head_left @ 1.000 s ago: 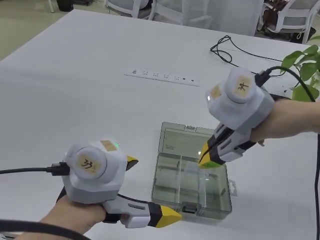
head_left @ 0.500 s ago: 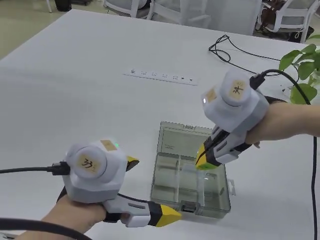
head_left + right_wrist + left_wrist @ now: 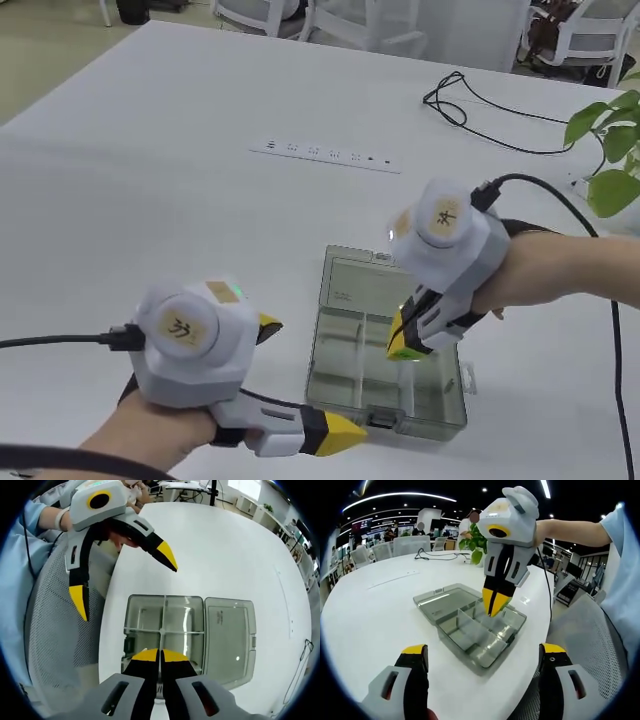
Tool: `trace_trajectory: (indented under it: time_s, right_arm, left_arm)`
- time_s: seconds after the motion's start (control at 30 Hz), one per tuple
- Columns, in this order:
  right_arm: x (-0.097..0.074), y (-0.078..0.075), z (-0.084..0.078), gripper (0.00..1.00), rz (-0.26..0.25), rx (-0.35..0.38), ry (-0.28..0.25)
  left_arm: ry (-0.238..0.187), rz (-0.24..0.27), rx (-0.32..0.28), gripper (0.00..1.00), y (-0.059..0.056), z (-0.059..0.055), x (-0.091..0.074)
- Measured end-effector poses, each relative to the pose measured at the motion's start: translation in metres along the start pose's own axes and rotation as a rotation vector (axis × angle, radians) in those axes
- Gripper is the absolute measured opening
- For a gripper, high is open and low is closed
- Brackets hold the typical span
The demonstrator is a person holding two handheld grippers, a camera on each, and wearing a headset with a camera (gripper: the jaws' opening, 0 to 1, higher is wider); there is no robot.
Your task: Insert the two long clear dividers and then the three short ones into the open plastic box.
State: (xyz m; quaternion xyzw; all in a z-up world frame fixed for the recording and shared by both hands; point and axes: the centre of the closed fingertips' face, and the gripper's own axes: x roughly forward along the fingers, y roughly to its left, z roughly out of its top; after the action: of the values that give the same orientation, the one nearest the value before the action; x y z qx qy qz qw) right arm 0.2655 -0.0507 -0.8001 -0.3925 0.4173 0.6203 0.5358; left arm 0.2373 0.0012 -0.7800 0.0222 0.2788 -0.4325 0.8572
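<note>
— Where is the open clear grey plastic box (image 3: 335, 372) found?
— On the white table (image 3: 150, 180). The right claw (image 3: 400, 345) is seen closed above it, the left claw (image 3: 483, 652) is held wide beside it

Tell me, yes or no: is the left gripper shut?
No, the left gripper holds its jaws wide apart, with the plastic box seen between them.
</note>
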Motion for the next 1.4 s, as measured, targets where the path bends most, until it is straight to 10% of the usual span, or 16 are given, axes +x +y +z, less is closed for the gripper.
trace_trajectory:
  time_s: [0.6,1.2,1.4]
  right_arm:
    - [0.01,-0.0012,-0.0046,0.01,-0.012,-0.025,0.057]
    - [0.0058,-0.0006,-0.0035,0.03,-0.02,-0.043,0.001]
    - [0.0017,0.0001,-0.0015,0.22,-0.031,-0.053,-0.057]
  left_arm:
    - [0.001,-0.007,0.001,0.92,-0.0001,-0.0008,0.0007]
    - [-0.007,-0.008,0.009,0.92,0.0002,0.0031,0.0006]
    - [-0.007,-0.011,0.012,0.92,-0.0004,0.0037,0.001]
